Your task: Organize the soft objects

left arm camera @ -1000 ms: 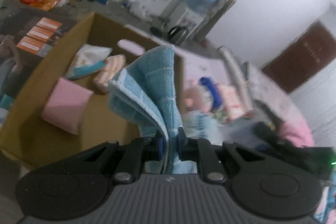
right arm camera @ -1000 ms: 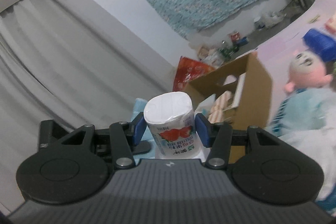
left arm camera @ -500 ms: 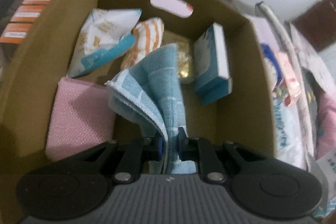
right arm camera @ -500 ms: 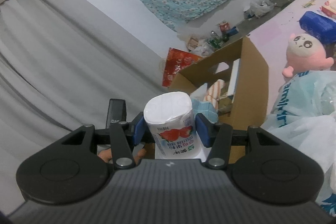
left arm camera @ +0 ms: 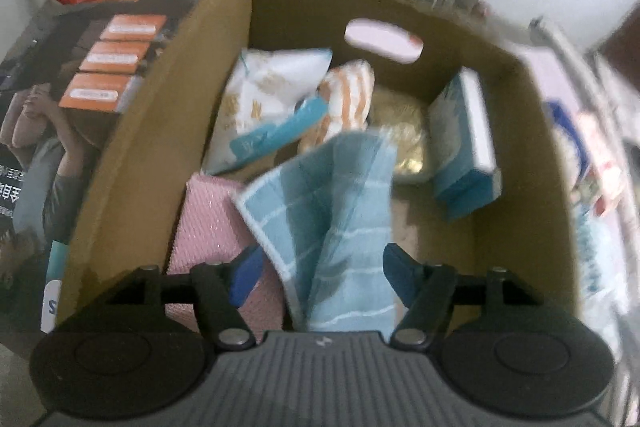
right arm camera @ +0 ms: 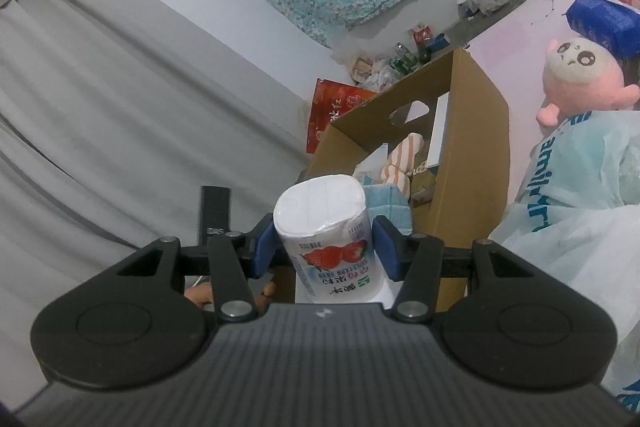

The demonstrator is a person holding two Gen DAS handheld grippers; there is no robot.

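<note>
The left gripper [left arm camera: 320, 267] hangs over the cardboard box [left arm camera: 168, 131], its fingers opening off the blue towel [left arm camera: 332, 211], which sits loose between them above a pink pad [left arm camera: 208, 227]. It could snag on a finger and drape over the rim. The right gripper [right arm camera: 326, 247] has its fingers clamped on a soft tissue pack [right arm camera: 326, 227] short of the box — squeezing may crush it. Behind: grey curtain [right arm camera: 100, 87], pink surface with a plush doll [right arm camera: 580, 75].

The right tool [right arm camera: 325, 247] grips a white pack [right arm camera: 328, 227], with the box [right arm camera: 472, 163] at one o'clock and a plush [right arm camera: 580, 75] at two.
</note>
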